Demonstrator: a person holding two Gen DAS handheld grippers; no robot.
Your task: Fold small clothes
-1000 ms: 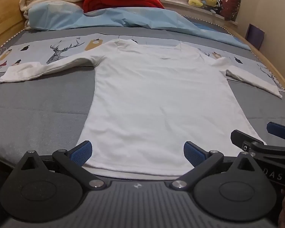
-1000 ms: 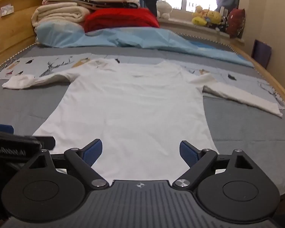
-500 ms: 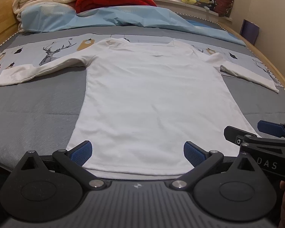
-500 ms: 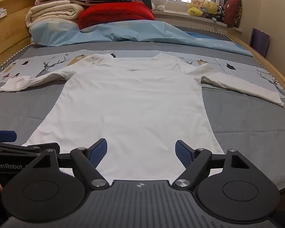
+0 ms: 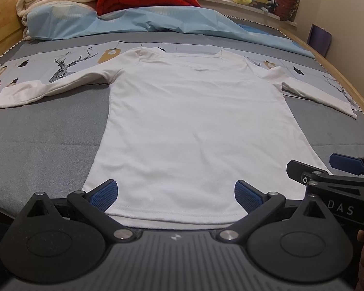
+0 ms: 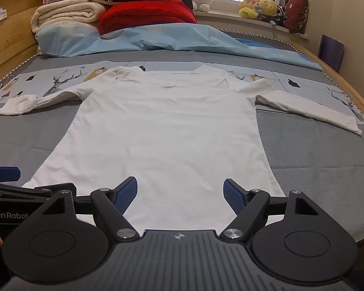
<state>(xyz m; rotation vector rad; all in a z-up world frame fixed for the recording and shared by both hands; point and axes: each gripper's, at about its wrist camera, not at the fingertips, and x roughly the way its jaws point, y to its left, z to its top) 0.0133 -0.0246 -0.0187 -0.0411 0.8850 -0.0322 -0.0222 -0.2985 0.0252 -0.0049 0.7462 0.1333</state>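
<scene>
The black two-finger left gripper with blue textured pads [image 5: 176, 195] is held level, its jaws spread wide and holding nothing. Just beside it on its right, the matching black right gripper with blue pads [image 6: 180, 194] is also spread wide and holds nothing.

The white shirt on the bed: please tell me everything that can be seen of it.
The white shirt is a long-sleeved top of soft, plain knit cloth, with a wide neckline and a stitched hem. It lies flat and unfolded on the grey bed cover, neck toward the pillows, hem nearest the cameras. Both sleeves are spread out sideways over the printed strip. The left tool and the right tool are open over the hem; contact cannot be judged.
</scene>
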